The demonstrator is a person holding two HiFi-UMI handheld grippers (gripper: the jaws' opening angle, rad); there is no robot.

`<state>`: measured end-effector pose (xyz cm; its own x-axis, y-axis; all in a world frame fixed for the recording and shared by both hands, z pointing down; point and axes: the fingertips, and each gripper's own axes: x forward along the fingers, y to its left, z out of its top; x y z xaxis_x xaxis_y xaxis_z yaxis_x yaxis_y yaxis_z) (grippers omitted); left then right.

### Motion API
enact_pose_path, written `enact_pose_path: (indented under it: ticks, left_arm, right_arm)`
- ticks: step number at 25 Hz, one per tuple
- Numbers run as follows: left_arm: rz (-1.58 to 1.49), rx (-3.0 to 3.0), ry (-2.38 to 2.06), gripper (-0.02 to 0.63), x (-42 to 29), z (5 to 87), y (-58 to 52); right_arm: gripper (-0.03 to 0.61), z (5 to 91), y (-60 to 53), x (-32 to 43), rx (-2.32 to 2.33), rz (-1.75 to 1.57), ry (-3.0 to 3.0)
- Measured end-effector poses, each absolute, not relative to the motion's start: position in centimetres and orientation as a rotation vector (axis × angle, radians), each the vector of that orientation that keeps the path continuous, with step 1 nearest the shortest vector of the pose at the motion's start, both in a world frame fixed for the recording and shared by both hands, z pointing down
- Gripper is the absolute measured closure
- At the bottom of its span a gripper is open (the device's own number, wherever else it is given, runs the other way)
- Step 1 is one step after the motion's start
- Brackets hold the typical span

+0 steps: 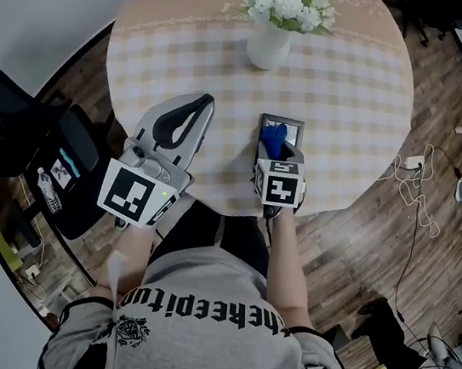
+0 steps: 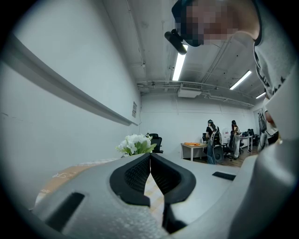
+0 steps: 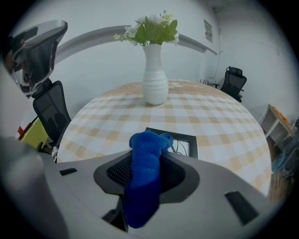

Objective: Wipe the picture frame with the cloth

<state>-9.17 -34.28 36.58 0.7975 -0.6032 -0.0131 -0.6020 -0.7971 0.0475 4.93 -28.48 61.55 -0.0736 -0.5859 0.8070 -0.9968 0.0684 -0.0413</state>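
A dark picture frame (image 1: 295,127) lies flat on the checked round table (image 1: 356,95), near its front edge. My right gripper (image 1: 276,149) is shut on a blue cloth (image 1: 274,137), which hangs over the frame's near half. In the right gripper view the cloth (image 3: 145,168) stands up between the jaws, and the frame (image 3: 187,140) shows just beyond it. My left gripper (image 1: 203,103) hovers over the table left of the frame, angled upward. Its jaws (image 2: 150,158) meet at the tips with nothing between them.
A white vase (image 1: 268,46) of white flowers (image 3: 148,28) stands at the table's middle, beyond the frame. A black office chair (image 1: 15,134) sits left of the table. Cables (image 1: 417,177) trail on the wooden floor at right. People stand at distant desks (image 2: 219,140).
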Motion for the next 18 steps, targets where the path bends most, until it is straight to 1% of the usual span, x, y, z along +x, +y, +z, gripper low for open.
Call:
enact_pose_path:
  ticks: [18]
  left_arm:
    - [-0.063, 2.949, -0.958, 0.597, -8.9, 36.5, -33.7]
  right_arm:
    - [0.426, 61.5, -26.5, 3.4, 1.554, 0.814, -1.751]
